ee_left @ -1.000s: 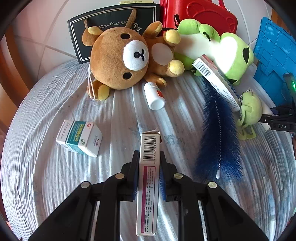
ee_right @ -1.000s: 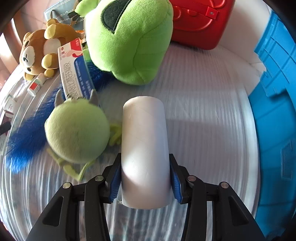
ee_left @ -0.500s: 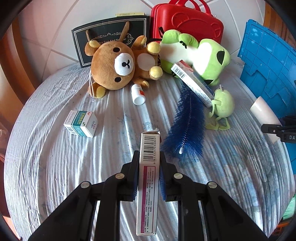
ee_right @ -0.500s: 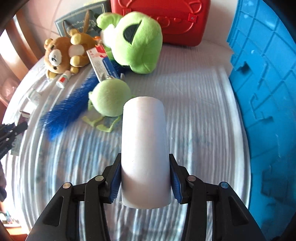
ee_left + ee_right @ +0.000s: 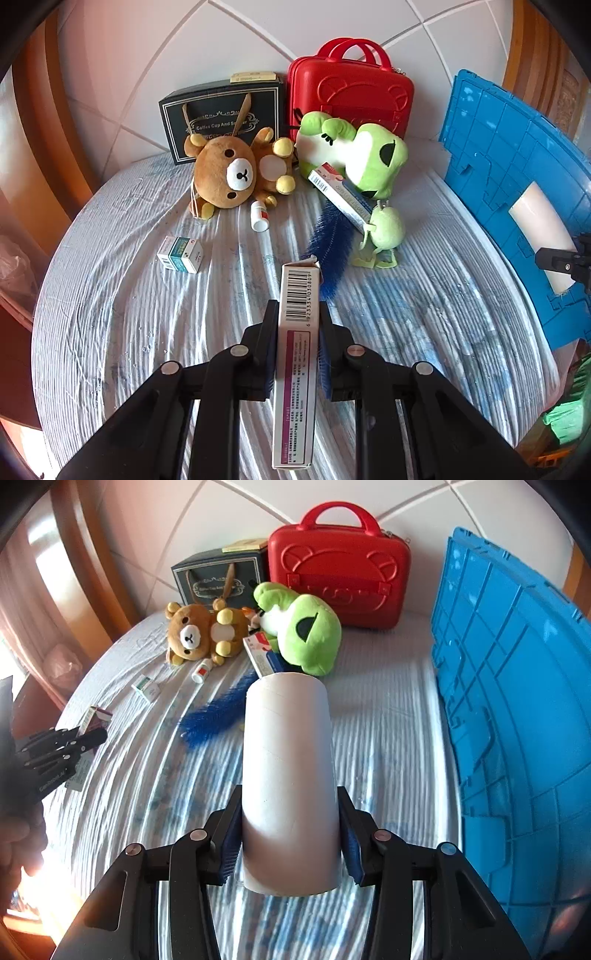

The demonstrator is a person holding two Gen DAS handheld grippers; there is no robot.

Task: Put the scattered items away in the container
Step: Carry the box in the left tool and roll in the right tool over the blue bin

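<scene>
Nearest in, left gripper (image 5: 295,347) clamped on a slim barcoded medicine box (image 5: 296,369), held edge-up above the striped tablecloth (image 5: 110,332). Right gripper (image 5: 290,842) closed around a white cardboard tube (image 5: 288,775), raised over the cloth, just beside the blue crate (image 5: 517,701) at the right. Two items in hand, then, neither dropped in yet. Inside of the crate not visible, so no telling what already sits there.

Further out, plenty left on the table: small teal-and-white box (image 5: 180,254) lying alone, blue feathery brush (image 5: 332,240) mid-cloth, small green plush keychain (image 5: 384,232) touching its tip. Beyond, white pill bottle (image 5: 259,216) on its side beside the brown bear plush (image 5: 232,173), long red-and-white carton (image 5: 341,194) leaning on the green frog plush (image 5: 354,155). At the back, black gift bag (image 5: 221,114) and red bear-embossed case (image 5: 351,96) against the wall. Judging by that spread, early going; most of the tidying ahead.
</scene>
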